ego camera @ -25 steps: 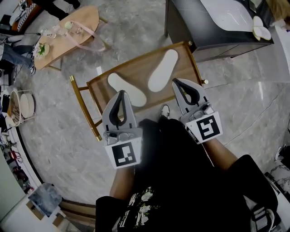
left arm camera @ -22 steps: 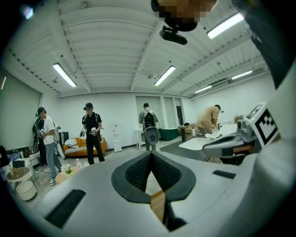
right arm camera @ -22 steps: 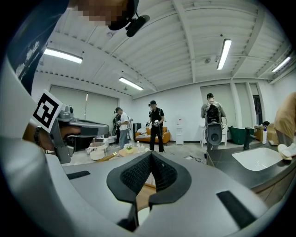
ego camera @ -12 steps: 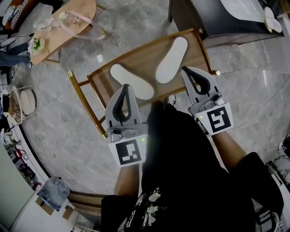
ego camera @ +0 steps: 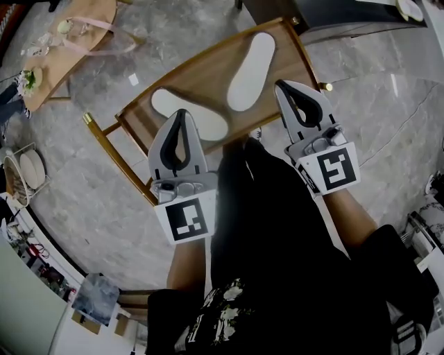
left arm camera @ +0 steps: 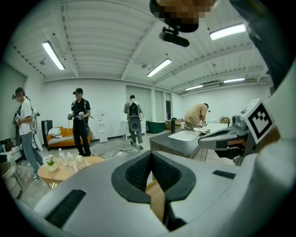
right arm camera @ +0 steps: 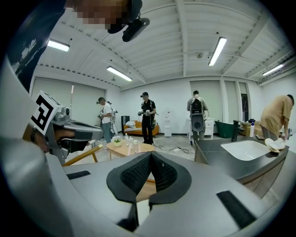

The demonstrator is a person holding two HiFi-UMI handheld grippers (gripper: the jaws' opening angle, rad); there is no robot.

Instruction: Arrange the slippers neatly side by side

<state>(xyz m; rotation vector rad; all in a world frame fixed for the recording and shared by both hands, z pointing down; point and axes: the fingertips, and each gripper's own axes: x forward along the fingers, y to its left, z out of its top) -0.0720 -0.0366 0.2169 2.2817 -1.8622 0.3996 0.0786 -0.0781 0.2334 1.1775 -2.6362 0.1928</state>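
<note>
Two white slippers lie on a low wooden table (ego camera: 208,66). The left slipper (ego camera: 187,114) lies slantwise; the right slipper (ego camera: 251,61) points up and to the right, so the two splay apart. My left gripper (ego camera: 181,112) hangs over the near end of the left slipper, jaws shut and empty. My right gripper (ego camera: 285,84) is by the table's right side, beside the right slipper, also shut with nothing in it. In the left gripper view my left gripper (left arm camera: 151,153) shows its pads together; the right gripper (right arm camera: 151,154) looks the same in the right gripper view.
A dark counter (ego camera: 333,17) stands beyond the table's far right corner. A round light-wood side table (ego camera: 66,41) with small items sits at the upper left. Grey marble floor (ego camera: 90,201) surrounds the table. Several people (left arm camera: 79,121) stand far across the room.
Both grippers have sunk a little and now sit closer to the slippers. The left gripper's tip has come over the left slipper's near end. Both stayed shut.
</note>
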